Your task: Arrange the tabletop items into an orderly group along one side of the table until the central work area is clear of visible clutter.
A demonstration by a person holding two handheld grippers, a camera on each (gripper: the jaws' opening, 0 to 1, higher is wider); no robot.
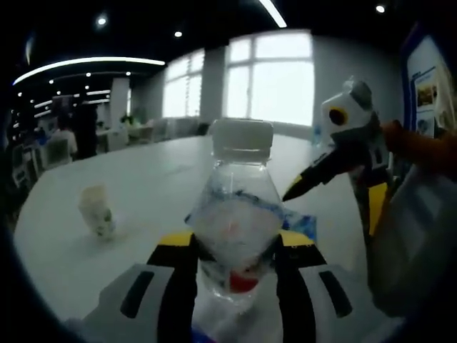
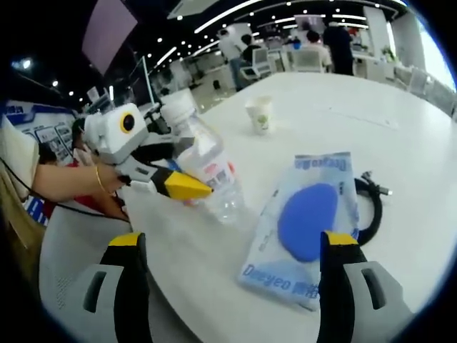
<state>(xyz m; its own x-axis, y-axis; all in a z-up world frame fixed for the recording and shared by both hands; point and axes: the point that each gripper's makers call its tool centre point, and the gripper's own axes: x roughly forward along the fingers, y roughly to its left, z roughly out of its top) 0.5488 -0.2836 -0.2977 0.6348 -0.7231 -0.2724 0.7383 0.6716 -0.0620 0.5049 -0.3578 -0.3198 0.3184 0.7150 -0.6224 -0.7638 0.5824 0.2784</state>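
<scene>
Holding the clear plastic bottle (image 1: pixel 235 207) between its jaws, the left gripper (image 1: pixel 235 264) carries it above the white surface (image 1: pixel 143 186); the jaws are closed against the bottle's body on both sides, and the white cap (image 1: pixel 243 137) points away from the camera, so the long axis runs forward along the jaws. In the right gripper view the same bottle (image 2: pixel 207 168) appears tilted, cap up and to the left, clamped by the left gripper (image 2: pixel 168 175) near the surface's edge. The right gripper (image 2: pixel 228 286) has its jaws spread wide with nothing between them. Directly ahead of it, lying flat, is a packet with a blue oval pad (image 2: pixel 303 225), its long axis running roughly away from the jaws; a black cable (image 2: pixel 371 204) lies touching the packet's far side. A small paper cup (image 2: pixel 260 114) stands well apart, farther out. The right gripper is judged nearer the packet, which is the likely next item to collect.
</scene>
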